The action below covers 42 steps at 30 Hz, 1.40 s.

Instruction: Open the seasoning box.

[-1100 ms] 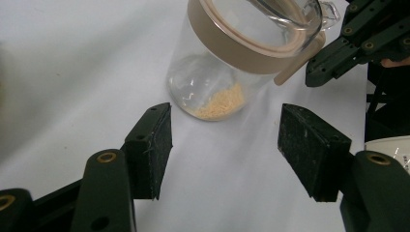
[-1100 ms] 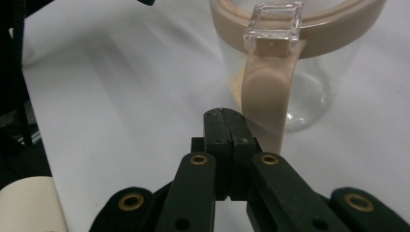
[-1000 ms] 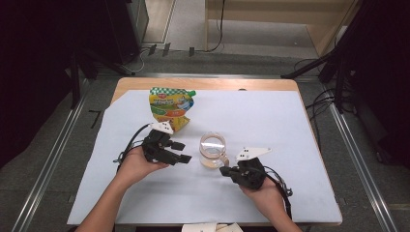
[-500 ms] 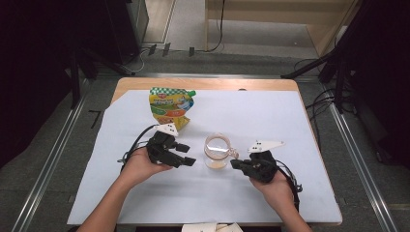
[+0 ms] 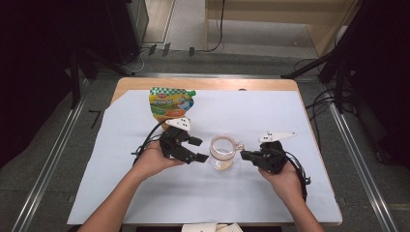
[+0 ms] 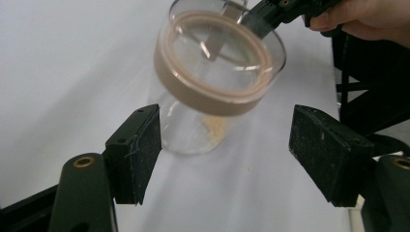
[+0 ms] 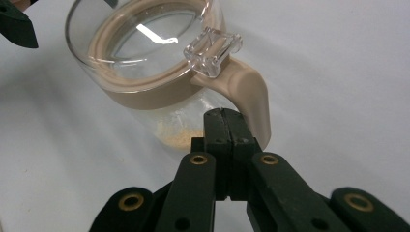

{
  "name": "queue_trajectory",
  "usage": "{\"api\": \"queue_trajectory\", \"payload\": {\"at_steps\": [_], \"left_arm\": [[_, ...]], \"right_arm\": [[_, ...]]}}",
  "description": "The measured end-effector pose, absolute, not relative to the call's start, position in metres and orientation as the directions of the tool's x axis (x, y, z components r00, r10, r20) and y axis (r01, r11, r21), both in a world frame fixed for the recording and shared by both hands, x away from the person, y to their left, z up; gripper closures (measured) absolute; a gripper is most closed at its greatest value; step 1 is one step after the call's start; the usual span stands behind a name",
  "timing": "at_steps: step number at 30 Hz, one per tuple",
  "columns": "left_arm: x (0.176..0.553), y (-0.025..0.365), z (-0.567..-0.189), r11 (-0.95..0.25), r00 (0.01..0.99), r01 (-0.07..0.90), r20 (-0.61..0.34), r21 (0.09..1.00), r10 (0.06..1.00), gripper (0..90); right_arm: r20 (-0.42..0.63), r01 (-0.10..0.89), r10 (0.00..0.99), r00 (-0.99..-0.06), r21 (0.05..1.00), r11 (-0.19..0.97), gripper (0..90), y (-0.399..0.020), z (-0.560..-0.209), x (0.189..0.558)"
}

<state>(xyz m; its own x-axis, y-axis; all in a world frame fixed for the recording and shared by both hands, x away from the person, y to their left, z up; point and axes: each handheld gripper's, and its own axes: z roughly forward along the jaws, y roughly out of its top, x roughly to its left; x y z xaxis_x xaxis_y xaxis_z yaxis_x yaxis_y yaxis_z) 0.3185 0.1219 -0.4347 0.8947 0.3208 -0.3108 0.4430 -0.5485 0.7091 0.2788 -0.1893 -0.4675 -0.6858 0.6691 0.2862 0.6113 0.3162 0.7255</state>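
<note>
High view: a clear glass jar with a beige plastic collar, a transparent hinged lid and a beige handle (image 5: 223, 151) stands near the middle of the desk (image 5: 270, 188), on its pale sheet, between the two hands. The left tongs (image 5: 196, 150) sit just beside it on one side, the right tongs (image 5: 245, 155) on the other, at the handle; that flanking looks meant to steady the jar while the lid is worked.

In the left gripper view the left tongs (image 6: 225, 150) stand wide, their jaws having just been opening, the jar (image 6: 212, 92) ahead of them and untouched by either pad. In the right gripper view the right tongs (image 7: 226, 121) are closed tight, tips together, just below the beige handle (image 7: 249, 96); I cannot tell whether they touch it, and they hold nothing.

The jar stands roughly upright, long axis vertical, mouth upward. Its handle and lid catch (image 7: 212, 50) point toward the right tongs. A little yellowish powder (image 7: 180, 137) lies at the bottom. A green and yellow printed pouch (image 5: 170, 103) stands behind, well apart.
</note>
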Motion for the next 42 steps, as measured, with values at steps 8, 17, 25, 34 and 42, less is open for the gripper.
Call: {"api": "queue_trajectory", "payload": {"at_steps": [8, 17, 25, 34, 42], "left_arm": [[0.332, 0.108, -0.433, -0.542, 0.894, 0.447, -0.339, 0.712, 0.293, 23.7], [0.335, 0.087, -0.441, -0.581, 0.915, 0.402, -0.295, 0.708, 0.274, 18.9], [0.327, 0.078, -0.448, -0.577, 0.947, 0.303, -0.171, 0.758, 0.273, 12.5], [0.325, 0.069, -0.457, -0.567, 0.946, 0.296, -0.152, 0.769, 0.287, 9.8], [0.326, 0.066, -0.461, -0.556, 0.946, 0.292, -0.151, 0.778, 0.286, 8.8]], "right_arm": [[0.251, 0.597, 0.697, -0.671, 0.741, 0.308, 90.0, -0.204, -0.459, 0.280], [0.241, 0.604, 0.720, -0.650, 0.739, 0.298, 90.0, -0.195, -0.466, 0.294], [0.238, 0.615, 0.738, -0.631, 0.734, 0.289, 90.0, -0.191, -0.473, 0.299], [0.237, 0.620, 0.747, -0.621, 0.732, 0.283, 90.0, -0.190, -0.474, 0.298], [0.230, 0.620, 0.754, -0.615, 0.732, 0.282, 90.0, -0.189, -0.473, 0.296]]}}
